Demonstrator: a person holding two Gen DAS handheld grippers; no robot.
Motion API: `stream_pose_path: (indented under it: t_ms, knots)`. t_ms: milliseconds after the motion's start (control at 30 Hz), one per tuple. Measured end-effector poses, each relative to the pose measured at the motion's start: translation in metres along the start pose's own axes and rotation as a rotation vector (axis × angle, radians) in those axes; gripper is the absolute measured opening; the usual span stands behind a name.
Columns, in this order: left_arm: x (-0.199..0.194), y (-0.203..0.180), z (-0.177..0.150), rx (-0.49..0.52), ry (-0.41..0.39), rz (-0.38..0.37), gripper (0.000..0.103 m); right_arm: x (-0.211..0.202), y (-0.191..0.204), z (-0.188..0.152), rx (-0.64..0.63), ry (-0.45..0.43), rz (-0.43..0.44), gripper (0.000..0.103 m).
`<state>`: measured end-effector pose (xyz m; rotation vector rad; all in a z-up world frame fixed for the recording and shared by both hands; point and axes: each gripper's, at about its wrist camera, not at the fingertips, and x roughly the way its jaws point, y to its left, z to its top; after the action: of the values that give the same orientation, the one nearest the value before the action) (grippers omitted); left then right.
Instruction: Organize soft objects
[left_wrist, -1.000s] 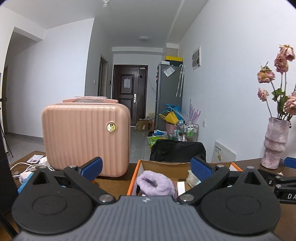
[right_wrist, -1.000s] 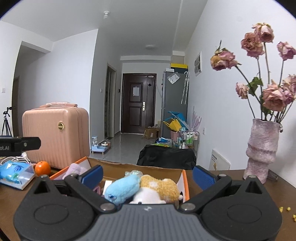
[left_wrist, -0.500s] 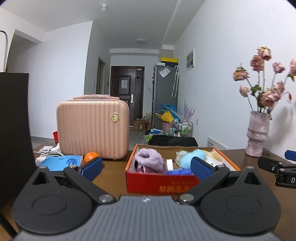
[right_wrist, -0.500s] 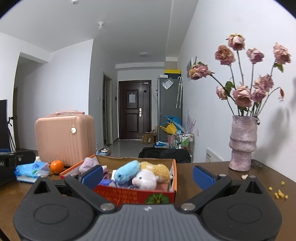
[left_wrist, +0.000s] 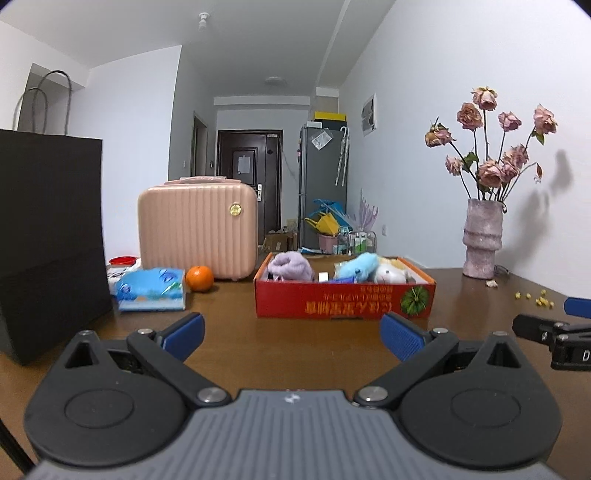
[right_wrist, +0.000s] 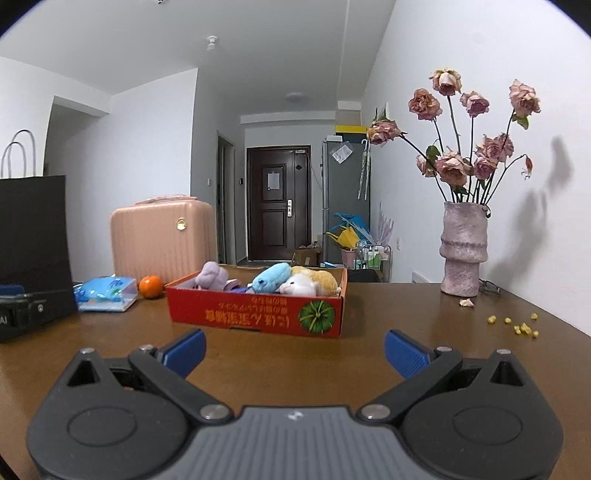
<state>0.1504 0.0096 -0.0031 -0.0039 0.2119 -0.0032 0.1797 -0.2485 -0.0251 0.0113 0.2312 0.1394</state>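
A red cardboard box stands mid-table and holds soft things: a lilac fluffy bundle, a light-blue plush, a white plush and a tan plush. My left gripper is open and empty, well short of the box. My right gripper is likewise open with nothing between its fingers, facing the box front. The right gripper's tip shows at the left wrist view's right edge.
A pink suitcase stands behind the box, with an orange and a blue tissue pack to its left. A black paper bag rises at far left. A vase of dried roses and yellow crumbs lie right.
Both grippers have drawn back from above the box toward the near table edge; the box now sits farther away with its whole front visible. Both stayed open.
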Motion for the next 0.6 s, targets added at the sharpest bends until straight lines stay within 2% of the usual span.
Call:
stream_pose_path:
  t_ms: [267,600]
  knots:
    - [-0.031,-0.001,-0.013,-0.013,0.011,0.018,0.103,-0.036,0.006,-0.013,0.019,0.005,-0.018,0.103]
    - [-0.046,-0.003,-0.011,-0.007,-0.019,0.013,0.103,-0.054,0.012,-0.012,0.013,-0.017,-0.003,0.103]
